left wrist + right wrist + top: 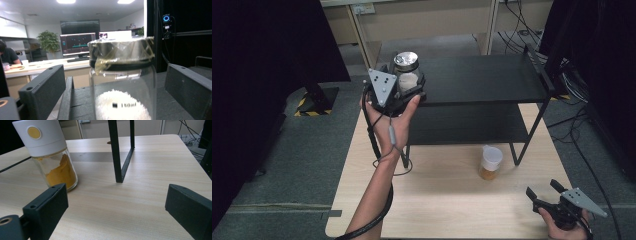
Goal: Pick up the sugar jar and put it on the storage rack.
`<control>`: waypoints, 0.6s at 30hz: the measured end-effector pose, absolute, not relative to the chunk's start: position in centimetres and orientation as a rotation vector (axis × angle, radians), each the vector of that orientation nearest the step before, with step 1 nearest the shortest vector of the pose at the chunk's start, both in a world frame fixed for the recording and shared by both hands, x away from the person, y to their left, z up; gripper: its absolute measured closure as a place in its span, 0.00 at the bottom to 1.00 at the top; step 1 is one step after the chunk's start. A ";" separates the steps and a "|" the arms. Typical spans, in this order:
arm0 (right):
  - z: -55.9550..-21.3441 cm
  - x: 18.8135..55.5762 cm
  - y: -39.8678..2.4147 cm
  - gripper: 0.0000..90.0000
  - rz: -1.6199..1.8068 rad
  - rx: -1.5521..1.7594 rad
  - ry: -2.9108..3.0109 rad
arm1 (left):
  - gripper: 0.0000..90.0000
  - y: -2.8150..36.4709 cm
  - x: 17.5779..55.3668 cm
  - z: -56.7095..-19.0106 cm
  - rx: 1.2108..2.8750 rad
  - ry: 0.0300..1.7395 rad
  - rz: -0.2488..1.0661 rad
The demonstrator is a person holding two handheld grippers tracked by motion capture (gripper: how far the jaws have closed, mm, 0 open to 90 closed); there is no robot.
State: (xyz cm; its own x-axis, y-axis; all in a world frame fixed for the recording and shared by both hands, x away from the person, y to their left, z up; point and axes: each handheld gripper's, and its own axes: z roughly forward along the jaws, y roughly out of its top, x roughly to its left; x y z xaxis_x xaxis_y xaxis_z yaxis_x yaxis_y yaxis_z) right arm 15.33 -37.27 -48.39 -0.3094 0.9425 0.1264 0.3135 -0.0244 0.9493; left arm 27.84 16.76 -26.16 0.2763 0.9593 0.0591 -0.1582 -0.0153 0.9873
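Left claw [408,86]: I see it raised at the left end of the black shelf's [482,80] top board, its jaws spread wide on either side of the glass jar [407,72], pads clear of the glass.
Glass jar: it stands upright on the top board near the left edge; metal lid, white grains inside.
Right claw [543,191]: I have it low over the table's [437,200] near right corner, jaws wide apart with nothing between them.
Spice jar [490,162]: upright on the table just by the shelf's front right leg; white cap, orange powder.
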 end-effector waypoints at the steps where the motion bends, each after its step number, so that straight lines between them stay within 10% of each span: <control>1: -48.4 15.3 -37.3 0.05 1.352 1.323 1.658 | 0.02 16.8 27.7 -26.3 1.236 0.873 1.097; 18: -48.4 15.3 -37.3 0.05 1.351 1.323 1.661 | 0.03 17.1 24.9 -29.8 1.236 0.842 1.104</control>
State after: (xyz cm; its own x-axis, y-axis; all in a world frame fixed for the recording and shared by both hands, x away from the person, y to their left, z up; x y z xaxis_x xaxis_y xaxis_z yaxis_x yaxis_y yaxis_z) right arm 15.34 -37.27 -48.37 -0.3110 0.9422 0.1249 0.3140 -0.0222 0.9492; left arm 24.86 17.09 -29.76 0.2837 0.9562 0.0725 -0.1826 -0.0204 0.9830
